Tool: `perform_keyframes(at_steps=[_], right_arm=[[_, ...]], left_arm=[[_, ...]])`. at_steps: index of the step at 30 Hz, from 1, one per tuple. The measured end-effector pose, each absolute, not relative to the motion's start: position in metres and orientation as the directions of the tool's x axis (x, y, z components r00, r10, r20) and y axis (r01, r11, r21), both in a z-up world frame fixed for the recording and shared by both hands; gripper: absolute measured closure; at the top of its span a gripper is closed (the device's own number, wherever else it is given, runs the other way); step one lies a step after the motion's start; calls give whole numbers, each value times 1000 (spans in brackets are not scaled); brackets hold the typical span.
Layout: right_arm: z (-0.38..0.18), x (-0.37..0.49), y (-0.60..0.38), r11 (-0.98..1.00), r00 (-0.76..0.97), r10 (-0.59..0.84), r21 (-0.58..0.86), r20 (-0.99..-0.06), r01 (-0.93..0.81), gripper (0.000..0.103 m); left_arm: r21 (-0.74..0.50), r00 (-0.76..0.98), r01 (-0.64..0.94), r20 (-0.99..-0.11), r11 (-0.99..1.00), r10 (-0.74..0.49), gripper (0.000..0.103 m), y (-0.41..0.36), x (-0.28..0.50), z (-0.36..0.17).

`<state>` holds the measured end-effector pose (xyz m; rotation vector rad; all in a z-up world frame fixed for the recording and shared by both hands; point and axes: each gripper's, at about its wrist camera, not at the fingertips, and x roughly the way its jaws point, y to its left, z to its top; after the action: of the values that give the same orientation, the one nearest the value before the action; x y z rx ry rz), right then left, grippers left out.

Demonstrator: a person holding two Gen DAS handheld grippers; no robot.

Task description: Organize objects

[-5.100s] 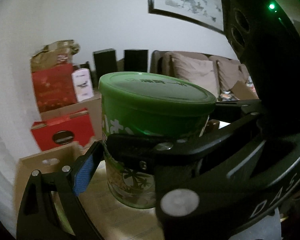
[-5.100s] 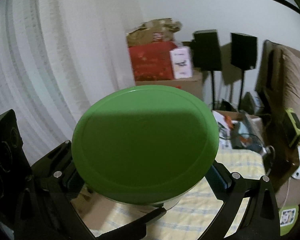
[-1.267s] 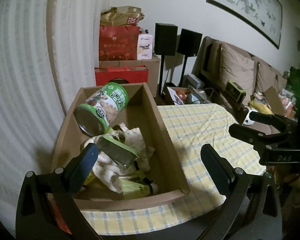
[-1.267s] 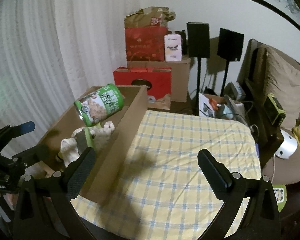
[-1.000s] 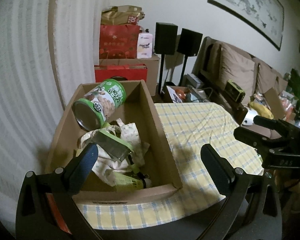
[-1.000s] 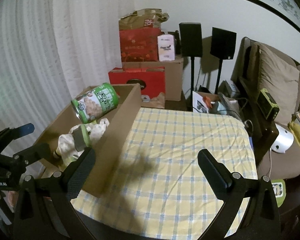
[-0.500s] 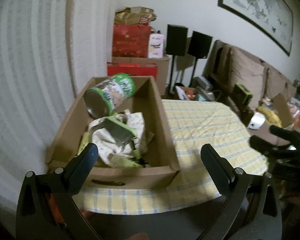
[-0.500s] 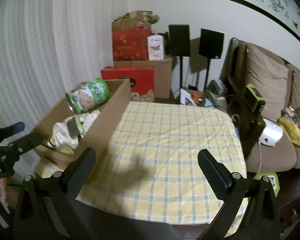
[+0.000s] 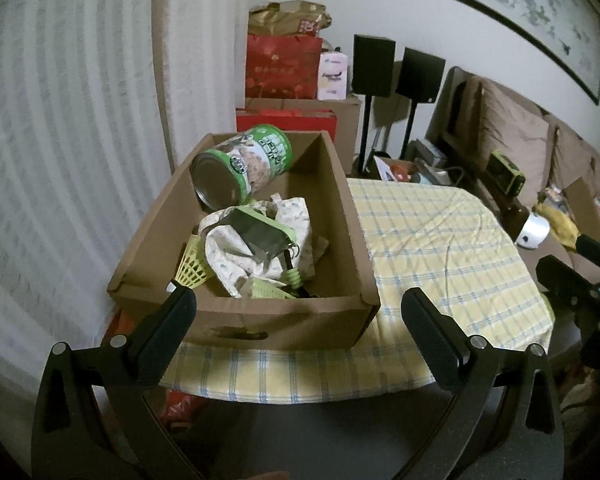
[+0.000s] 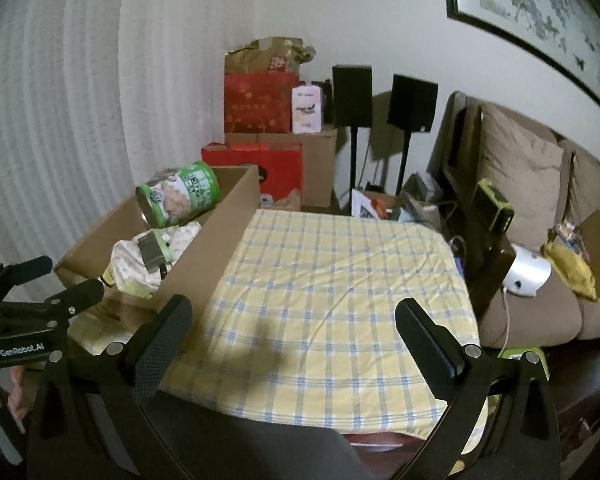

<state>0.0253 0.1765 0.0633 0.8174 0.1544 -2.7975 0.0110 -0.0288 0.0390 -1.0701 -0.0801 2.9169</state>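
Holding both claws back off the table [image 10: 340, 280] right now, we've got nothing pinched: the left claw [image 9: 298, 330] is spread wide and so is the right claw [image 10: 292, 334]. The green can [image 9: 242, 170] lies on its side in the cardboard box [image 9: 284, 320], shiny bottom facing us, propped on a crumpled patterned cloth [image 9: 260, 248] at the far end. A yellow shuttlecock [image 9: 192, 266] pokes out beside the cloth. The box sits on the yellow checked tablecloth [image 10: 360, 300], left side of the table.

Green-labelled can [image 9: 242, 171] on its side, atop clutter in cardboard box [image 9: 352, 240]
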Motion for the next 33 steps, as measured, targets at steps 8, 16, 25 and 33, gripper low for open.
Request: perform_keyframes(at_steps=[8, 16, 25, 33], right_arm=[[64, 27, 176, -969, -820, -192, -27, -539, 245, 0], [63, 27, 176, -972, -824, -187, -23, -535, 235, 0], [61, 25, 180, -976, -821, -176, -12, -543, 217, 1], [61, 25, 181, -977, -821, -176, -8, -543, 215, 0]], left_arm=[[-73, -770, 1, -636, -997, 46, 0, -30, 15, 44], [-67, -779, 5, -626, -998, 38, 0, -28, 18, 48], [-68, -780, 8, -625, -998, 36, 0, -28, 19, 50], [-66, -781, 7, -623, -998, 36, 0, -26, 21, 51]])
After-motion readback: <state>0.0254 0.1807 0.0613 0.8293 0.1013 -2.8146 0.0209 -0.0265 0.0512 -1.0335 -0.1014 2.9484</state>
